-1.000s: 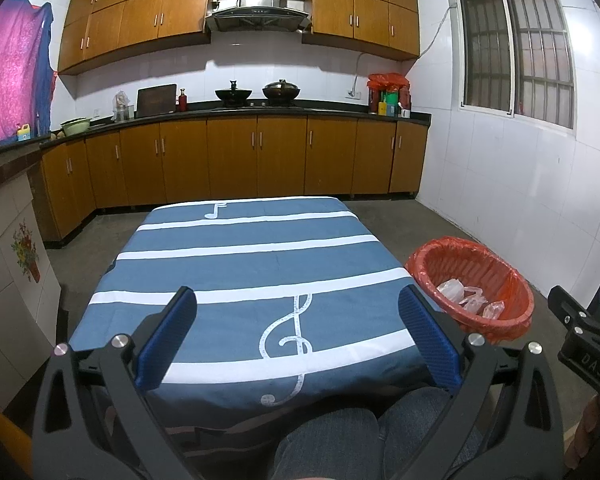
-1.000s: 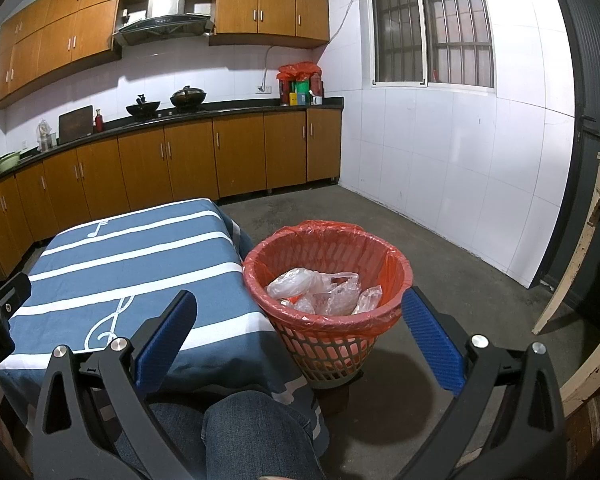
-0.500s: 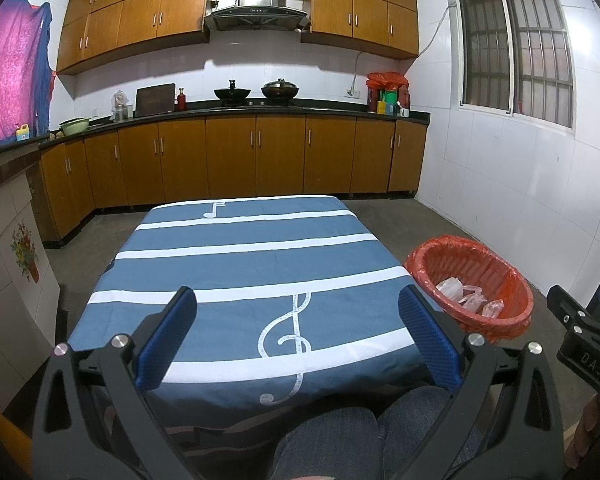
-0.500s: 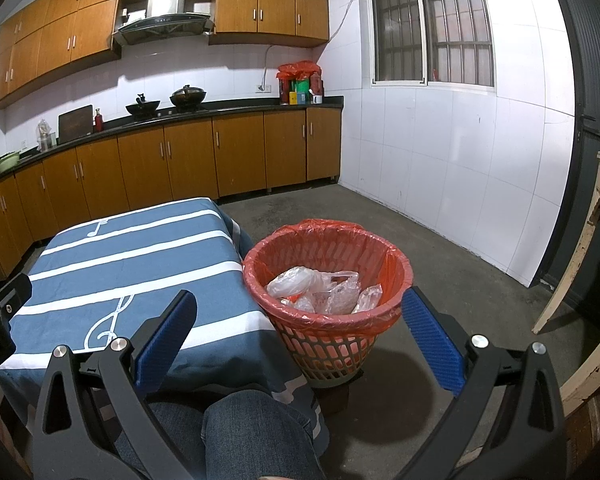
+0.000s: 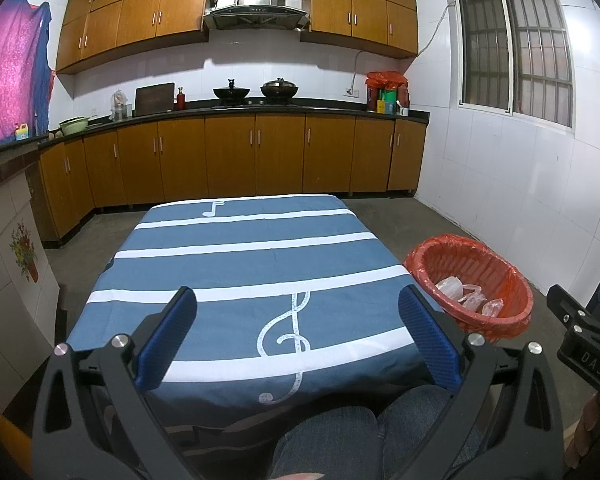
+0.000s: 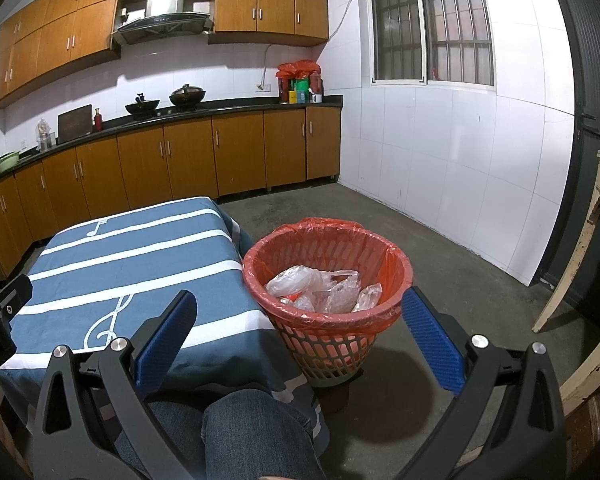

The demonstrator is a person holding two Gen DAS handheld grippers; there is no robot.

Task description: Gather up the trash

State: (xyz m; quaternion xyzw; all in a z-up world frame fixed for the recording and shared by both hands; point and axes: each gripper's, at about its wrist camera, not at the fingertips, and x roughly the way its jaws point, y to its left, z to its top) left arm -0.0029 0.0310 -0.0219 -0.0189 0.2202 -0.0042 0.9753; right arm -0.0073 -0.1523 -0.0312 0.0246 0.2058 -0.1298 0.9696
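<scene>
With both the left gripper [image 5: 296, 336] and right gripper [image 6: 298, 338] spread wide and empty, the crumpled clear plastic wrappers [image 6: 320, 290] in the red-lined wastebasket [image 6: 398, 276] at frame centre look light, soft and slippery, best pinched at a bunched fold.

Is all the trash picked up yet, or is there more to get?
It looks nearly finished. Done: crumpled clear plastic bags already sit inside the red-lined basket beside the table. In hand: nothing; the left gripper and right gripper are both open and empty. Left: no trash shows on the blue striped tablecloth or the floor in view.
</scene>
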